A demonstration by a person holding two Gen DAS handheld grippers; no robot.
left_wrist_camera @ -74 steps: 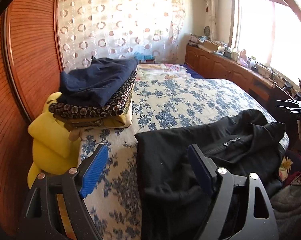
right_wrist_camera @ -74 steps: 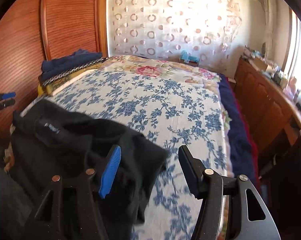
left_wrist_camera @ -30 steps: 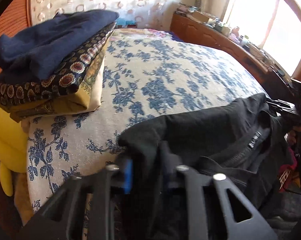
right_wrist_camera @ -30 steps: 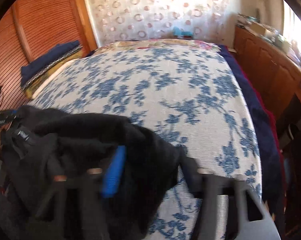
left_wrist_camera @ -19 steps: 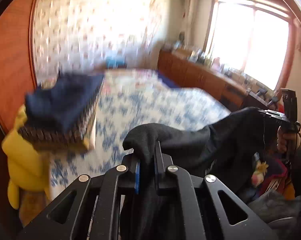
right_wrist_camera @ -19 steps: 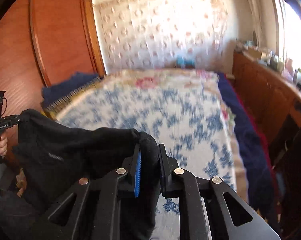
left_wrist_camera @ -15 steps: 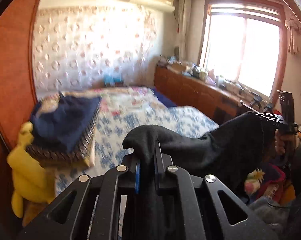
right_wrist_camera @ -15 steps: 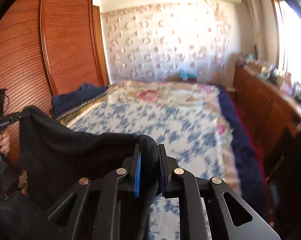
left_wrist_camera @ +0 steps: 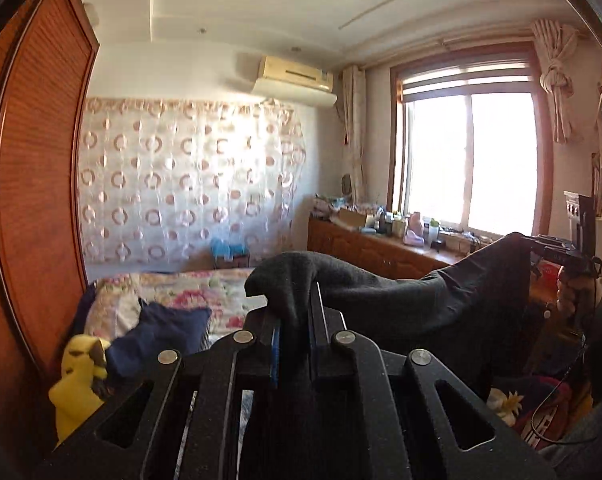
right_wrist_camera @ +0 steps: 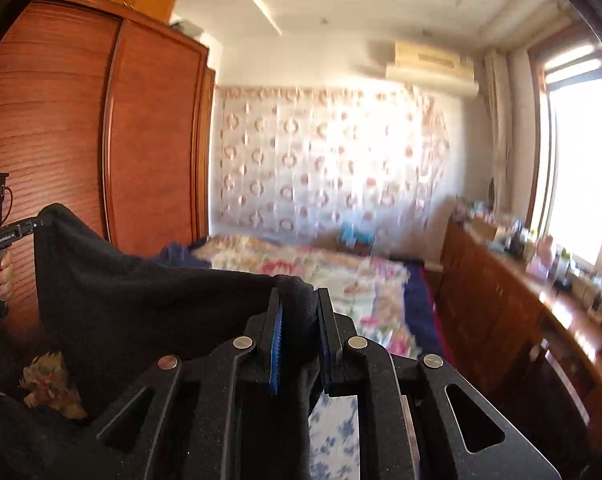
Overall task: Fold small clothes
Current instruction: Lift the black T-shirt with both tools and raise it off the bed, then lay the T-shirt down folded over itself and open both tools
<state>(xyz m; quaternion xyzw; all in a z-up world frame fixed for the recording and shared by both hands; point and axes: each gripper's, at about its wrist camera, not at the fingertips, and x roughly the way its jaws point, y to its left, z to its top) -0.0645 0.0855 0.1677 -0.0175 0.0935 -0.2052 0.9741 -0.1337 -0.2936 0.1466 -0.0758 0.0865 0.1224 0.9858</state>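
A black garment [left_wrist_camera: 401,300] hangs stretched in the air between my two grippers, above the near end of the bed. My left gripper [left_wrist_camera: 297,320] is shut on one top corner of it; the cloth bunches over the fingertips. My right gripper [right_wrist_camera: 299,312] is shut on the other top corner, and the black garment [right_wrist_camera: 141,304] spans away to the left there. Each view shows the other gripper, far right in the left wrist view [left_wrist_camera: 557,254] and far left in the right wrist view [right_wrist_camera: 19,232]. The garment's lower part is hidden below the frames.
The bed [right_wrist_camera: 341,272] with a floral cover lies ahead and below. A folded navy pile [left_wrist_camera: 157,336] and a yellow plush toy [left_wrist_camera: 77,384] sit at its left. A wooden wardrobe [right_wrist_camera: 101,140] stands left, a cluttered sideboard [left_wrist_camera: 381,240] under the window right.
Both grippers closed on the black garment's corners on the bed and lifted it high. It now hangs spread between them; the views tilted up toward the ceiling.
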